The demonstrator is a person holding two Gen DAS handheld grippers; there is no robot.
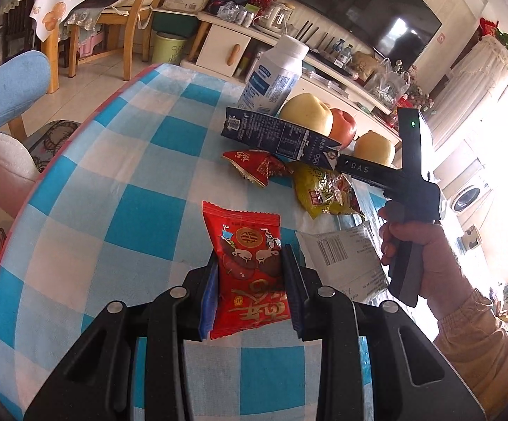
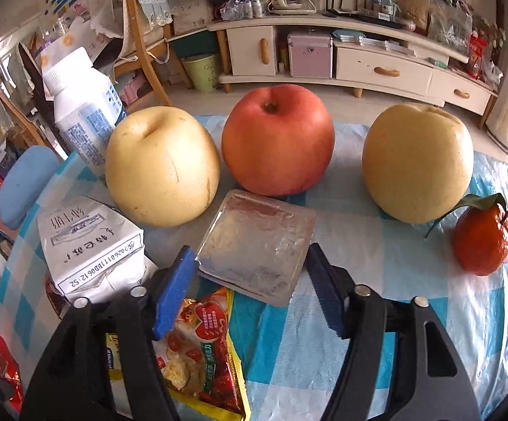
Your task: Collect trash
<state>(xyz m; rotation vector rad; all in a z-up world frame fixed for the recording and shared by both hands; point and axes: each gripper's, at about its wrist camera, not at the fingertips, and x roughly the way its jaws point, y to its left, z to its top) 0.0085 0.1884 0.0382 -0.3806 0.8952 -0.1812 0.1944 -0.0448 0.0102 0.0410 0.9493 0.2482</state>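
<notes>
Red snack packet pinched upright between the closed fingers of the left gripper, clear of the blue-and-white checked tablecloth. Clear plastic tray, empty and crumpled, framed between the half-open jaws of the right gripper; left pad at the tray's near corner, right pad just beside its edge, firm contact not confirmed. More litter close by: yellow-red snack bag under the right tool, flattened white carton to its left, small red wrapper, dark blue carton propped against the fruit, barcode-printed silver packet beside the gripping hand. Beyond the tray, in a row and not rubbish: pale pear, red apple, second yellow pear, two tangerines, white bottle standing behind.

Risks from here, as a judgement: thin, slick tray likely to buckle or squirt out under an off-centre squeeze; forward push liable to nudge the apple and set fruit rolling off the cloth; yellow bag beneath possibly caught along with the tray.
</notes>
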